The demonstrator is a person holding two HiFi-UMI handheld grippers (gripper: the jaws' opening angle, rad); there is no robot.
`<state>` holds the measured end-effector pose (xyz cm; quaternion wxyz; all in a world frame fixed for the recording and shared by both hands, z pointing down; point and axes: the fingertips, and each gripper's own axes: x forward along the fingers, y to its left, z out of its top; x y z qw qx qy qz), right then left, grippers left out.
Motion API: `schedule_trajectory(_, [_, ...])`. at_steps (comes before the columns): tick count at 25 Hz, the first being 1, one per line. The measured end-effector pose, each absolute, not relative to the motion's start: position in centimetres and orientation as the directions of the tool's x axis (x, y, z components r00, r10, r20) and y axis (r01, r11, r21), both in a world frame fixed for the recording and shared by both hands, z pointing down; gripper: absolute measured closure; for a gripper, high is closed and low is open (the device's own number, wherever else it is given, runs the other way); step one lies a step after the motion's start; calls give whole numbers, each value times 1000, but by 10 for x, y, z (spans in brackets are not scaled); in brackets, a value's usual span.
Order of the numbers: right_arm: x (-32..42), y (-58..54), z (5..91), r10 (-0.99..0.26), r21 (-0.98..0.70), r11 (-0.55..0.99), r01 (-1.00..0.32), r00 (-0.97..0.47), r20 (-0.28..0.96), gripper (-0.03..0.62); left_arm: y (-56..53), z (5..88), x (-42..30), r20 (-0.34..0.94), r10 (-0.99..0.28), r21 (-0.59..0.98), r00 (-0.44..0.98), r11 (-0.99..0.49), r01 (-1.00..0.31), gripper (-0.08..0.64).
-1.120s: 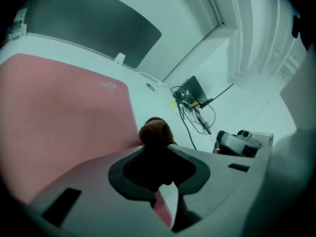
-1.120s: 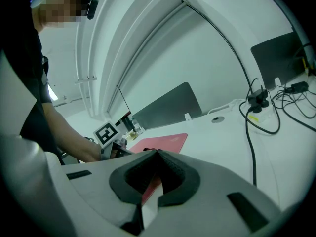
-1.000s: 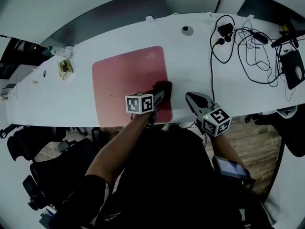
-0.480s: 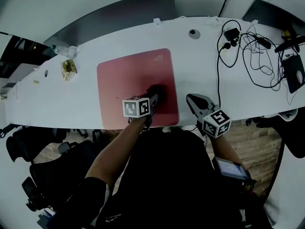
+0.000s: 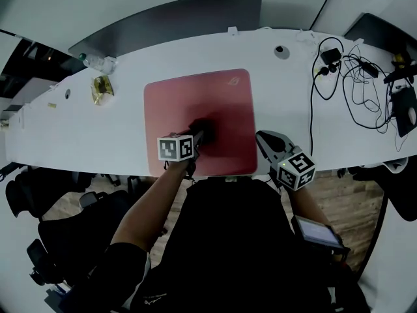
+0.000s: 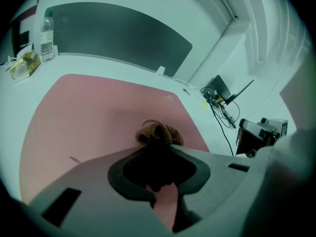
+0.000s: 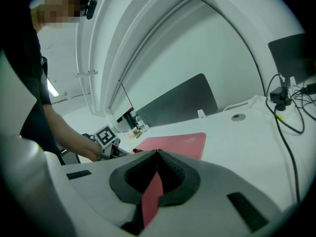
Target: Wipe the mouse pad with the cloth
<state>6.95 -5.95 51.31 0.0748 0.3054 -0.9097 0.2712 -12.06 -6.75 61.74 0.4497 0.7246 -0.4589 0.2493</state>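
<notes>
A red mouse pad (image 5: 195, 103) lies on the white table (image 5: 78, 135). My left gripper (image 5: 201, 134) is shut on a bunched dark brown cloth (image 5: 202, 127) and presses it onto the pad's near middle. In the left gripper view the cloth (image 6: 157, 132) bulges out past the jaw tips over the pad (image 6: 94, 112). My right gripper (image 5: 266, 142) hovers at the table's front edge, just right of the pad, shut with nothing in it. Its own view looks over the pad (image 7: 175, 143) toward the left gripper's marker cube (image 7: 104, 135).
Tangled black cables (image 5: 352, 77) and a power plug cover the table's right end, with a black device (image 5: 405, 106) beyond. A bottle (image 5: 98, 62) and a snack packet (image 5: 101, 89) sit at the far left. A grey partition (image 5: 169, 18) runs behind the table. Office chairs (image 5: 45, 201) stand below.
The left gripper has dragged the cloth leftward from the pad's right edge to about its middle. The right gripper has stayed put by the front edge.
</notes>
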Motion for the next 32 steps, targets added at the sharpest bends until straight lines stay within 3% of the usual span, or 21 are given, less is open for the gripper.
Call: schedule_trajectory(32, [-26,-61,511,-473,-423,690,-588,-808,351,566,-45,620,-350,809,-539,297,234,31,-954,476])
